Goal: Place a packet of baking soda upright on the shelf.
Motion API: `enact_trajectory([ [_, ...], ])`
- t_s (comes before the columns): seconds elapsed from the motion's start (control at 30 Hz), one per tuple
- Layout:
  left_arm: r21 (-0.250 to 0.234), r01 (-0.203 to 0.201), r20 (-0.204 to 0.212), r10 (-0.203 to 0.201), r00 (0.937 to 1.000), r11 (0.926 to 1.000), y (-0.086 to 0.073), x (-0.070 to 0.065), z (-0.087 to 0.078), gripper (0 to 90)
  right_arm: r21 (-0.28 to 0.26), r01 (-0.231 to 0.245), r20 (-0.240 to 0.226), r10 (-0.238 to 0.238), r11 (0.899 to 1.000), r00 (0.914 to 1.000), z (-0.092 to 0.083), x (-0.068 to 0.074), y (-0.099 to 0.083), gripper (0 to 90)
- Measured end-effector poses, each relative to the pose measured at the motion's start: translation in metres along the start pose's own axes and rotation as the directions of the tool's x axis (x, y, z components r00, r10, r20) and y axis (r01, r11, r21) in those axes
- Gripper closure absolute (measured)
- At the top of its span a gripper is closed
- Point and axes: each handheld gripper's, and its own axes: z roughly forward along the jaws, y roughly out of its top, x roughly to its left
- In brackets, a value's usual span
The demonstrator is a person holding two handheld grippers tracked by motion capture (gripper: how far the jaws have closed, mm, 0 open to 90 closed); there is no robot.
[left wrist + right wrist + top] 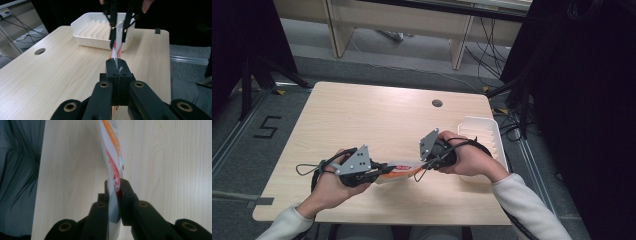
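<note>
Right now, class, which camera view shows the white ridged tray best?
The left gripper view: the white ridged tray shows its ribs and walls behind the packet. In the high view a hand partly covers it.

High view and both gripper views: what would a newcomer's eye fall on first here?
First, the flat white packet with orange and red print, stretched between the left gripper and the right gripper near the front edge of the wooden table; each gripper is clamped on one end. Next, the white ribbed tray at the table's right edge, just beyond the right hand.
</note>
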Motion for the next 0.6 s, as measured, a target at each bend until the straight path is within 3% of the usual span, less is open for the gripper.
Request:
enact_trajectory([
  [0.07,-0.007,0.008,-0.009,-0.008,0.9999,0.9999,-0.002,0.003,0.0,90.0,0.009,-0.053,-0.014,0.054,0.999,0.9985,-0.003,0.002,0.0,90.0],
  [0.17,-0.029,0.038,-0.026,-0.039,0.9989,0.9989,-0.007,0.008,0.0,90.0,-0.015,-0.088,-0.031,0.087,0.996,0.9957,-0.007,0.001,0.0,90.0],
  [0.27,-0.039,0.052,-0.033,-0.053,0.9981,0.9979,-0.009,0.011,0.0,90.0,-0.046,-0.079,-0.04,0.078,0.996,0.9962,-0.007,-0.002,0.0,90.0],
  [0.4,-0.057,0.091,-0.03,-0.093,0.9952,0.9942,-0.016,0.015,0.004,90.0,-0.019,-0.146,-0.046,0.145,0.989,0.9883,-0.013,0.0,0.003,90.0],
  [0.47,-0.05,0.092,-0.031,-0.094,0.9951,0.9945,-0.02,0.017,0.007,89.8,-0.025,-0.14,-0.056,0.138,0.99,0.9888,-0.014,-0.003,0.005,90.0],
  [0.53,-0.04,0.087,-0.042,-0.089,0.9952,0.9954,-0.025,0.016,0.013,86.8,-0.01,-0.146,-0.071,0.145,0.989,0.987,-0.016,-0.006,0.005,90.0],
  [0.57,-0.016,0.083,-0.047,-0.083,0.9954,0.9964,-0.026,0.016,0.015,81.6,0.011,-0.169,-0.075,0.17,0.986,0.9827,-0.018,-0.006,0.005,90.0],
  [0.6,0.007,0.09,-0.054,-0.09,0.9945,0.9959,-0.029,0.017,0.017,73.9,0.014,-0.154,-0.072,0.154,0.988,0.9854,-0.019,-0.009,0.005,90.0],
])
